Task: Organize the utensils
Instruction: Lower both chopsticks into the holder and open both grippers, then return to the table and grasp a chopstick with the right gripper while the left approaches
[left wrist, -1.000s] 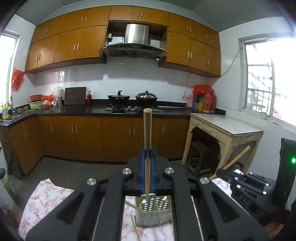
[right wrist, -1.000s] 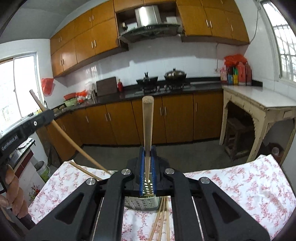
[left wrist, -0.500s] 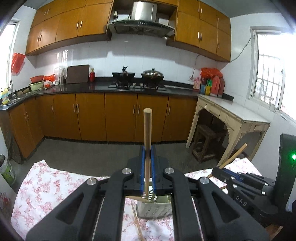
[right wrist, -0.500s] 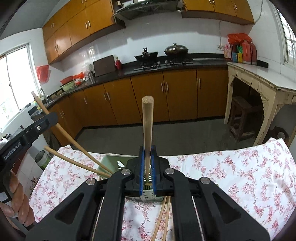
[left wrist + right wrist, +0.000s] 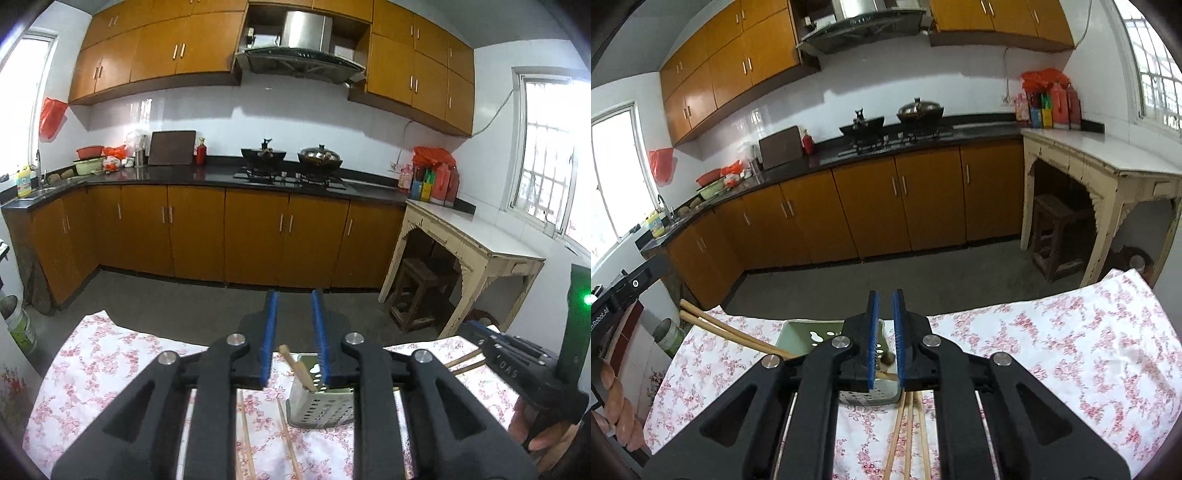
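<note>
Left gripper [image 5: 293, 306]: blue pads are seen apart and opening, nothing pressed between them. Through the gap, lower centre of the left wrist view, a chopstick [image 5: 297, 367] is seen leaning inside the perforated utensil holder [image 5: 321, 400], its blunt end tilted toward upper left.

Right gripper [image 5: 886, 306]: a narrow slot is seen between its pads, with nothing gripped there; the jaws are judged parted and empty. Below the slot, wood of a chopstick is glimpsed inside the holder; how far it has settled cannot be told.

The holder is stood upright on the floral tablecloth [image 5: 110, 354], lower centre in both views. In the right wrist view two chopsticks [image 5: 731, 332] are seen leaning out of it toward the left edge of the frame, past the cloth's far edge. Three loose chopsticks [image 5: 908, 428] are laid on the cloth at bottom centre, their far ends just beside the holder's base.

Open cloth is noted at right of the holder in the right wrist view, out to the table corner. The far table edge is bordered by bare grey floor [image 5: 849, 280] up to the cabinets.
</note>
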`<state>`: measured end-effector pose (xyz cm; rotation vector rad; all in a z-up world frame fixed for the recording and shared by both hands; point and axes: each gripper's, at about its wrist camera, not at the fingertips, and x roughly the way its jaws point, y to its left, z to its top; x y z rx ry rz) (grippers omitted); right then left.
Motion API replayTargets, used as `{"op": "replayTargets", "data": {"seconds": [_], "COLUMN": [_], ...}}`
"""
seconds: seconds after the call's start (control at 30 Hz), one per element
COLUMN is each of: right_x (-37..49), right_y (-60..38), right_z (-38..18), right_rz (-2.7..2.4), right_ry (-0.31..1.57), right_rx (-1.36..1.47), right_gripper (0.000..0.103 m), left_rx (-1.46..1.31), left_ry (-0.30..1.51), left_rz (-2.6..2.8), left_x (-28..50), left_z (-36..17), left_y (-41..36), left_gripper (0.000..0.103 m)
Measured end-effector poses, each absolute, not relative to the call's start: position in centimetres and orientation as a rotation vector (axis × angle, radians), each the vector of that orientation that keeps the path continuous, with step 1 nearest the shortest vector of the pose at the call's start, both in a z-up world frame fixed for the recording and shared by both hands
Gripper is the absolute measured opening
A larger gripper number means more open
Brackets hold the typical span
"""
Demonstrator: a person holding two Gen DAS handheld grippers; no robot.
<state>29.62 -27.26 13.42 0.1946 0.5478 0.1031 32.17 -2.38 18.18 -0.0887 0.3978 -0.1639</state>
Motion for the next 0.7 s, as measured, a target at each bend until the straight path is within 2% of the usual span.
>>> {"op": "replayTargets", "data": {"seconds": [0.17,0.33,0.53,0.7], "right_x": [25.6,21.5,21.5,23.2], "right_y": [-28.6,-31.3,-33.4,-30.7], "right_z": [14.8,13.0,5.4,-1.6], "right_rz": [0.083,0.022,-0.034,0.039], "right_ry": [0.472,0.464,0.627,0.784], "right_rx": [0.18,0.17,0.206,0.215], "right_gripper": [0.009,0.009,0.009,0.009], "left_rx": [-0.094,-0.076,-0.042,-0.033], "left_ry": [0.352,0.363,0.493,0.615], "left_rz": [-0.147,-0.098,-0.047,-0.027], "left_x": [28.0,24.0,23.8,25.1], "left_z": [18.6,15.8,8.8,2.8], "left_y": [-0.1,2.7,4.8,5.0], "left_gripper": [0.026,0.032,0.034,0.034]}}
